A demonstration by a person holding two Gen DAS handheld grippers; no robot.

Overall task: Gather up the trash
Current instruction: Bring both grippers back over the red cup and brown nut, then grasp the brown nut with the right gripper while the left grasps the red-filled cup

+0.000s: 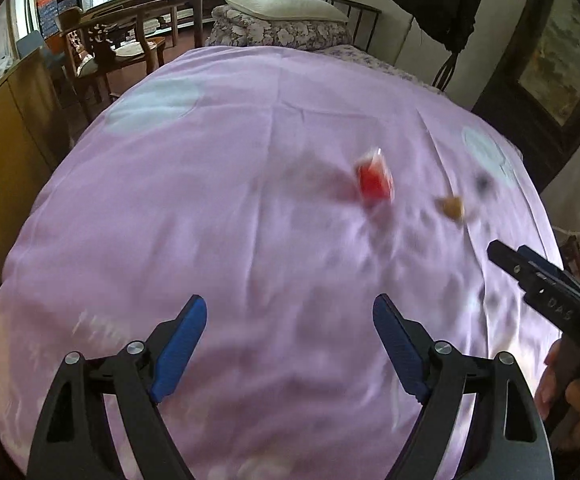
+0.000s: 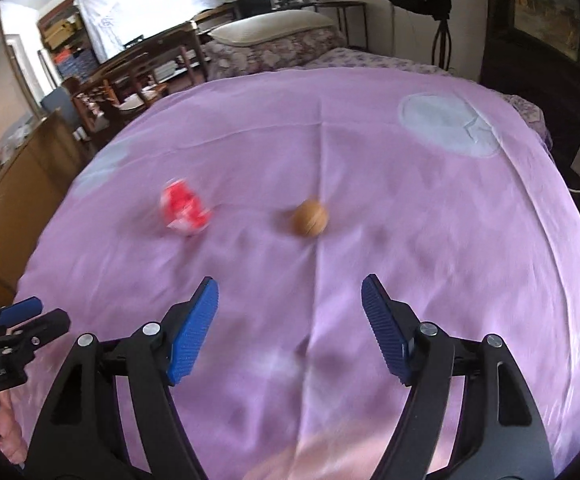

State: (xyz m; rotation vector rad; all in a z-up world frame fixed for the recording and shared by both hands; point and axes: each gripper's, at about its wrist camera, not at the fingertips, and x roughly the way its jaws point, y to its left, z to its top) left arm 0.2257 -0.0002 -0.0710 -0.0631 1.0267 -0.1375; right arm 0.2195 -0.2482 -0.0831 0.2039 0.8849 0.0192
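Left wrist view shows a hand (image 1: 569, 392); both views show a purple bed (image 1: 250, 200), both claws (image 1: 290, 312) (image 2: 290, 292) open, empty.

Ahead of the left claw (image 1: 290, 312) bare lilac bedspread (image 1: 210, 200) lies open up to the blurred red-and-white carton (image 1: 373, 180). Ahead of the right claw (image 2: 290, 292) only a round tan wooden ball (image 2: 309, 218) interrupts the cloth. Wooden chairs (image 1: 122, 40) stand beyond the bed's far-left edge.

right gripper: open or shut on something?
Open. The right gripper has its blue pads spread apart with only the purple bedspread between them; the brown round item lies ahead, untouched.
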